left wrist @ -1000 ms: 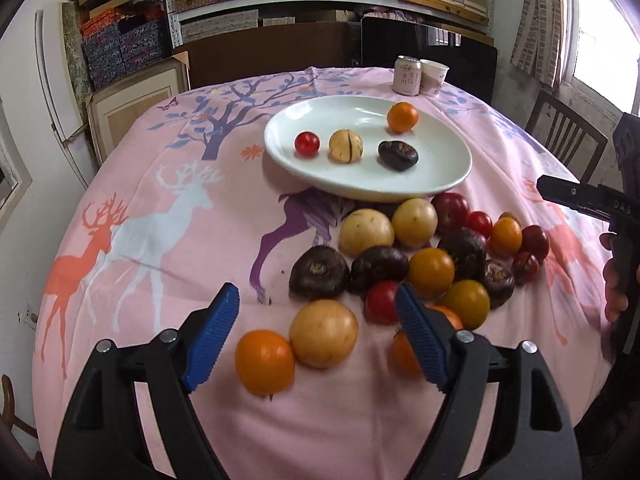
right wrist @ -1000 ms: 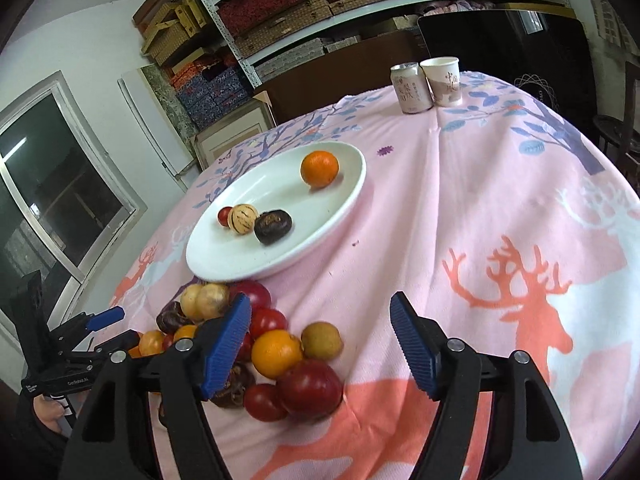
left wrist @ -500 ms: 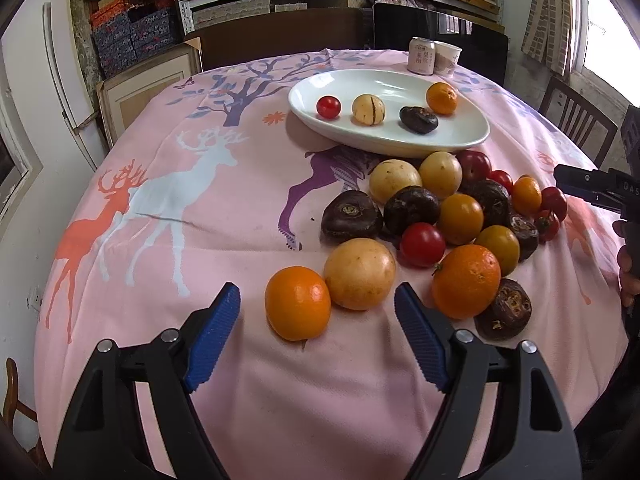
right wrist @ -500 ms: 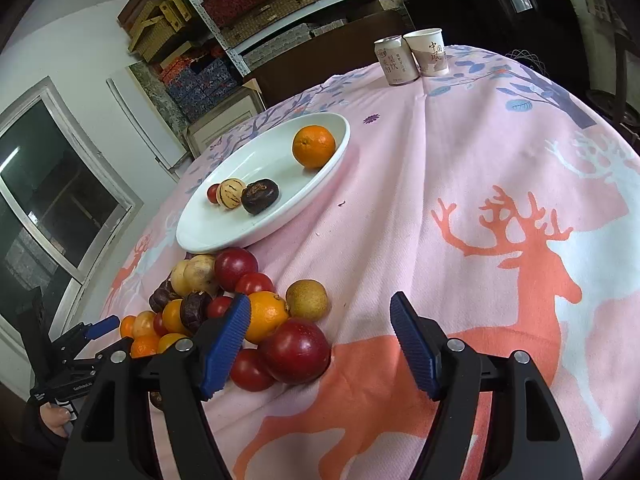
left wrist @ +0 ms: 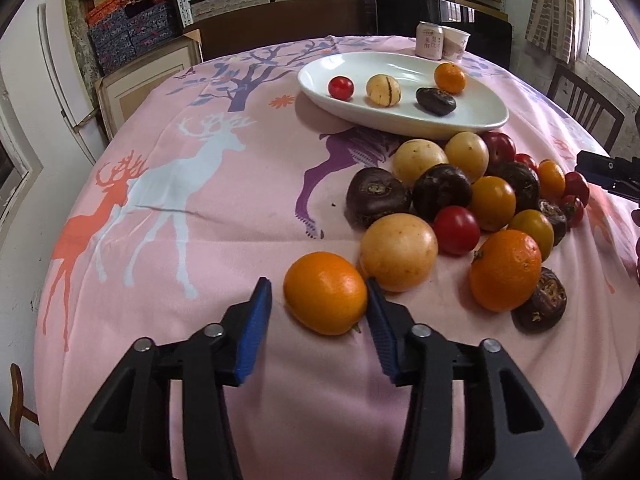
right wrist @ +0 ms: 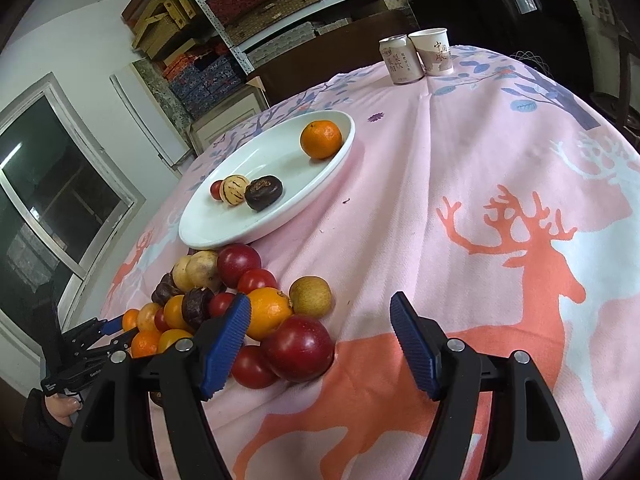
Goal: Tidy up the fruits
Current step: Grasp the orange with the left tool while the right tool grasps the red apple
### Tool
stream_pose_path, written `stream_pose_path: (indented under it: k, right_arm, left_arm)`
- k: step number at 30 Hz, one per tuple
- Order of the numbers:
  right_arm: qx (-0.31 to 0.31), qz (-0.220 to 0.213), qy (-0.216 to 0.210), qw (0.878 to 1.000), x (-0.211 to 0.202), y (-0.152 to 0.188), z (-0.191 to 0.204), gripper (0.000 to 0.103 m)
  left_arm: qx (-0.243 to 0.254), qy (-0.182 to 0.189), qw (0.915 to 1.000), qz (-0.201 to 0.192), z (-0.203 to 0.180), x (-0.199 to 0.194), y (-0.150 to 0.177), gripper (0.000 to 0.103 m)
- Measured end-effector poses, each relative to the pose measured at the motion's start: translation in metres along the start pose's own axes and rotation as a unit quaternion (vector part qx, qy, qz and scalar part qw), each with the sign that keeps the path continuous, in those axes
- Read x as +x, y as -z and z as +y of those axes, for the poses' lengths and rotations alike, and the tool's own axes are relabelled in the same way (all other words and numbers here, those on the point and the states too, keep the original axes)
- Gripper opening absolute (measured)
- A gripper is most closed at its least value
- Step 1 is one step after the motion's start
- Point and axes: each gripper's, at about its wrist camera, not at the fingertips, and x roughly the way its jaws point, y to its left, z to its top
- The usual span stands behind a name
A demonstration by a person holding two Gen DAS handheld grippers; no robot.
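In the left wrist view we see the pink deer-print cloth (left wrist: pixel 168 248) at far left. Next comes the left gripper (left wrist: pixel 318 308), its blue fingers (left wrist: pixel 256 328) apart and set on either side of an orange (left wrist: pixel 325 292) that lies on the cloth; the right finger sits just at the orange's edge, and we cannot tell whether it touches. Just right of that orange lies a pale yellow fruit (left wrist: pixel 398 251), then a second orange (left wrist: pixel 505 275) with a dark wrinkled fruit (left wrist: pixel 542 305) against it. Behind them the fruit pile (left wrist: pixel 480 188) stretches toward the white plate (left wrist: pixel 472 118). On the plate, left to right, we see a tomato (left wrist: pixel 341 88), a striped pale fruit (left wrist: pixel 383 90), a dark fruit (left wrist: pixel 435 101) and a small orange (left wrist: pixel 450 77). A can (left wrist: pixel 429 41) and a paper cup (left wrist: pixel 455 44) stand beyond the plate.

In the right wrist view the left gripper shows at far left beside the pile. The right gripper (right wrist: pixel 320 332) hangs low over the cloth with its fingers (right wrist: pixel 412 344) wide apart and holding nothing; a large red fruit (right wrist: pixel 299 347) lies just inside its left finger.
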Motion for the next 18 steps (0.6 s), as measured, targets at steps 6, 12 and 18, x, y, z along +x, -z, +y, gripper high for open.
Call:
stream_pose_path:
  k: [6,12,18]
  right_arm:
    - [-0.003,-0.001,0.000,1.000,-0.001,0.001,0.000,0.073]
    - [-0.015,0.009,0.009,1.000,-0.003,0.005,0.006,0.073]
    - [-0.064,0.038,0.036,0.997,0.001,0.016,0.022,0.069]
  left_arm:
    - [-0.010,0.011,0.9999,-0.005,0.002,-0.002,0.003,0.039]
    - [-0.027,0.021,0.9993,-0.016,0.005,-0.017,0.009,0.039]
    - [-0.035,0.029,0.9984,-0.034,0.004,-0.033,0.007,0.039]
